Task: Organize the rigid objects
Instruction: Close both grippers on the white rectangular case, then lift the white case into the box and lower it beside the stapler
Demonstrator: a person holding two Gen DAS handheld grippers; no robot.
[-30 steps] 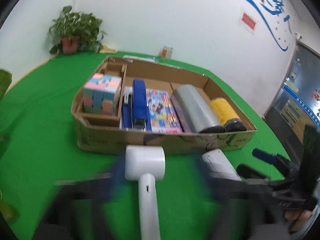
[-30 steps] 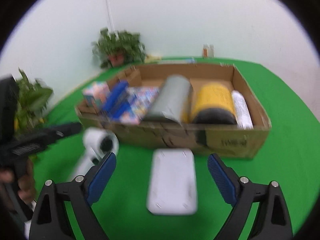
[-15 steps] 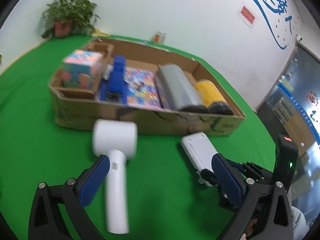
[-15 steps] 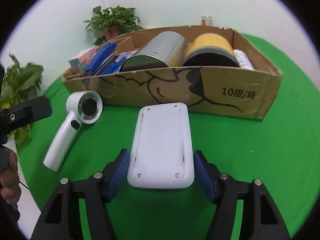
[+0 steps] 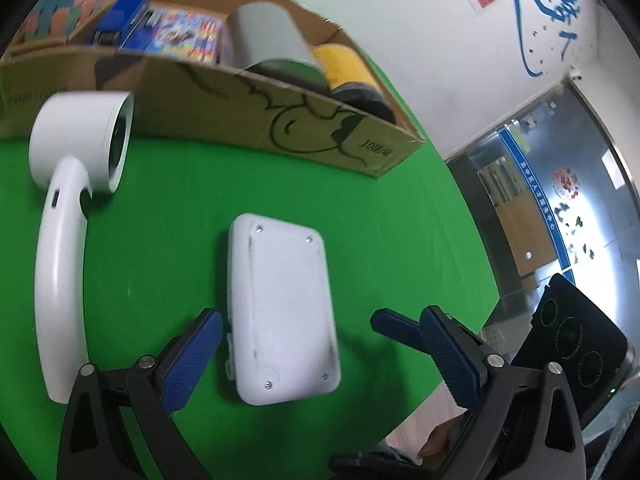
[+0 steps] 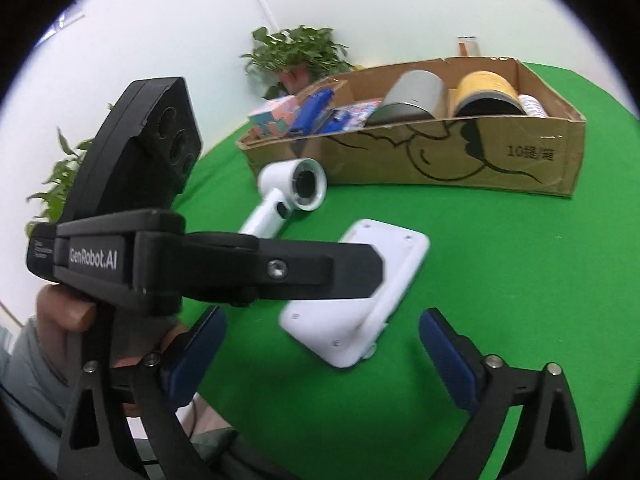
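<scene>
A flat white device (image 5: 280, 312) lies face down on the green table, also in the right wrist view (image 6: 356, 292). My left gripper (image 5: 320, 360) is open and straddles its near end, left pad close to its edge. My right gripper (image 6: 324, 352) is open and empty, just behind the device; the left gripper body crosses in front of it. A white handheld device with a round head (image 5: 64, 184) lies left of it, also in the right wrist view (image 6: 288, 192). The cardboard box (image 5: 240, 112) behind holds a cube, blue stapler, booklet, grey and yellow cylinders.
The box (image 6: 440, 156) stands across the table's far side. Potted plants (image 6: 296, 56) stand beyond it and at the left table edge. The table's near edge runs just behind the grippers. A glass door (image 5: 540, 200) is at the right.
My left gripper has swung from the handheld device over to the flat white device. My right gripper has opened and backed off from that device, which now lies turned at an angle.
</scene>
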